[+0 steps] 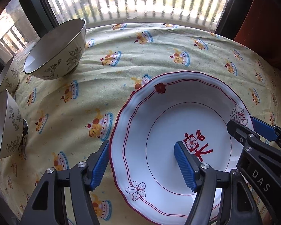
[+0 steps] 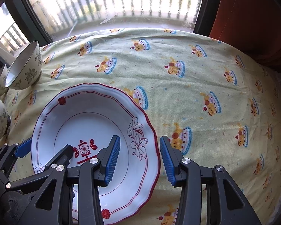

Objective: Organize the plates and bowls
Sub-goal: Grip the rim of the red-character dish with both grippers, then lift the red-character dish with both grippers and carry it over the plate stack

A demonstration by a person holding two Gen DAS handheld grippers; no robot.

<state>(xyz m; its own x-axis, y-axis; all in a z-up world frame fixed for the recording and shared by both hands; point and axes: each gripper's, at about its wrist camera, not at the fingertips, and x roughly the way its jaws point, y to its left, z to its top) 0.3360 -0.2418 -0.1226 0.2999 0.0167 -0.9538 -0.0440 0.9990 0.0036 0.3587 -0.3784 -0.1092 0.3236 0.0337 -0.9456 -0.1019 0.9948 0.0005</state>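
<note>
Plate (image 1: 178, 131), white with a scalloped red rim and red floral motifs, lying flat and right way up on the yellow cartoon-print tablecloth (image 1: 140, 46), toward the near edge of the table. It holds nothing.

Left gripper (image 1: 142, 166): jaws wide apart and straddling the plate's left rim, one blue pad outside the rim above the cloth, the other over the plate's well. No pad is seen to press on the rim, so it grips nothing yet.

Right gripper (image 2: 139, 160): likewise spread wide, straddling the right rim, inner pad over the well and outer pad over the cloth. It too holds nothing. The plate thus lies between the two tools, directly ahead of and below each; neither is clearly nearer. Being round, the plate has no long axis; each rim edge runs roughly along the fingers of the gripper astride it. Closing either pair inward would, in my judgement, pinch the rim.

Three cream bowls with dark leaf drawings stand well apart to the left: a large bowl (image 1: 58, 50) farthest back, a small bowl (image 1: 7, 76) beside it at the table edge, and a near bowl (image 1: 5, 125). All appear upright and empty, though the fisheye tilts them. No stacking has begun.
</note>
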